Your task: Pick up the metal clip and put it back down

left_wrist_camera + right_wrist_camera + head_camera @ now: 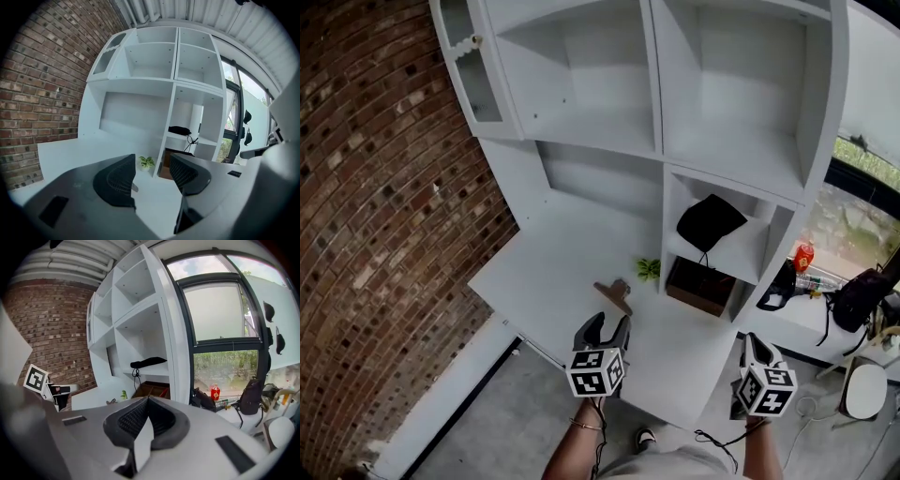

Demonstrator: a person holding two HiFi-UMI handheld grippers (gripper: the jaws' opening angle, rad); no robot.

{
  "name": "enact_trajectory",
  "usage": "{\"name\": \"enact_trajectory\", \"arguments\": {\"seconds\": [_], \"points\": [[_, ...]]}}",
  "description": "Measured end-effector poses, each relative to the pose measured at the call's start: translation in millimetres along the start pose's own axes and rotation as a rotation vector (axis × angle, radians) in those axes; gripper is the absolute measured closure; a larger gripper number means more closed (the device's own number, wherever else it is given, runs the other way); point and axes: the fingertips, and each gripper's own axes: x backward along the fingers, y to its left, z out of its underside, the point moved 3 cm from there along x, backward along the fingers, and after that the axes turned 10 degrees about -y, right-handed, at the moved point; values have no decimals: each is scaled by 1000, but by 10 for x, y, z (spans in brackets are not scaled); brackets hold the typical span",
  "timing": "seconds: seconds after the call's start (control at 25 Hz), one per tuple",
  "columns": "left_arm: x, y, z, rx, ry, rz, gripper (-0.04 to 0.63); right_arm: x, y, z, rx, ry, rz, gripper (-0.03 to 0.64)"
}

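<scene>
Head view, nearest first: left gripper (605, 325) with jaws apart and empty, right gripper (753, 345) with jaws pressed together. Beyond, the metal clip (615, 294) lies on the white desk (546, 267), just before the small plant (649, 269).

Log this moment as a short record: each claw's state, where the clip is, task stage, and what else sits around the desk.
left claw: open, nothing between the jaws, held just short of the clip
right claw: shut, empty, off to the right, away from the clip
metal clip: lying on the white desk, not gripped
task stage: pick-up not yet done
nearby: small green plant beyond the clip; brown box in the low cubby; black pouch on the shelf above it
</scene>
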Motion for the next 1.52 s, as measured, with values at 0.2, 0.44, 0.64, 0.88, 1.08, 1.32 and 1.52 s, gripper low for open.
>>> {"name": "enact_trajectory", "arguments": {"seconds": [0.2,0.44,0.64,0.88,1.08,1.32,1.52], "points": [[-77,138,125,26,31,-32,373,-209,64,72,12,47,-25,615],[-79,241,212,42,36,-110,373,-551,178,104,32,79,-110,615],[-79,274,201,43,28,-171,373,-819,319,58,69,96,-199,615],[-115,290,245,60,27,-231,373,-1020,346,66,82,118,-259,615],[-187,259,376,67,50,-257,373,-1186,313,116,85,135,-287,615],[-278,254,654,79,96,-273,373,-1352,274,337,66,184,-305,615],[-373,293,984,92,149,-267,373,-1492,230,582,65,226,-301,615]]}}
